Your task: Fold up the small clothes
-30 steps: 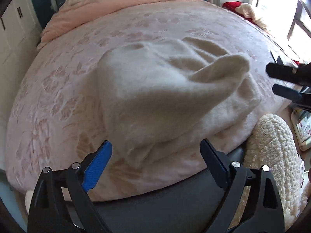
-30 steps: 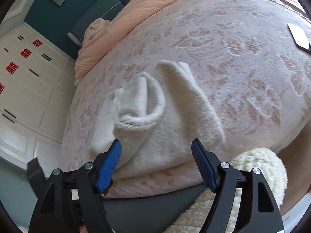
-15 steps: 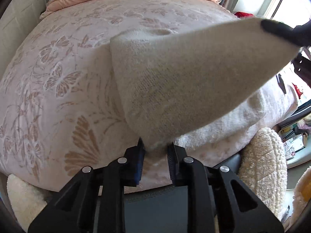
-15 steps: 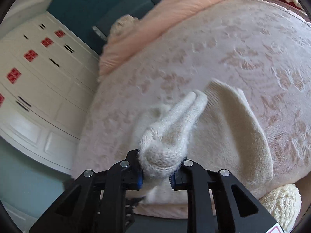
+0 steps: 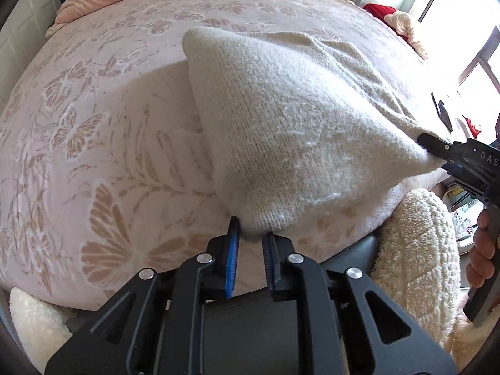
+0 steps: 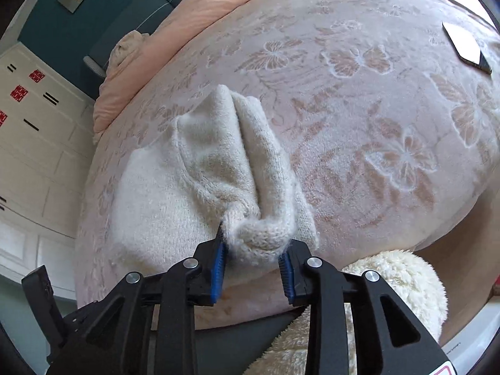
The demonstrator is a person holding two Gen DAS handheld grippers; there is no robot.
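Note:
A cream knit garment (image 5: pixel 297 125) lies on the pink bedspread (image 5: pixel 93 125), pulled taut between the two grippers. My left gripper (image 5: pixel 251 234) is shut on its near corner, which is pinched at the fingertips. In the left wrist view, my right gripper (image 5: pixel 437 156) is at the far right and grips the other corner, drawn to a point. In the right wrist view, a rolled bunch of the cream knit garment (image 6: pixel 193 187) fills the gap of the right gripper (image 6: pixel 254 243) and touches both blue pads, while its jaws are opening.
A peach duvet (image 6: pixel 187 15) lies at the head of the bedspread (image 6: pixel 375 93). A flat dark device (image 6: pixel 465 47) rests at the far right of the bed. A fluffy cream textile (image 5: pixel 415 250) hangs at the near edge. A white wardrobe (image 6: pixel 31 156) stands to the left.
Both grippers went from wide open to closed on garment corners. The right one, held high half a second ago, has come down to the right, and its jaws stand wider.

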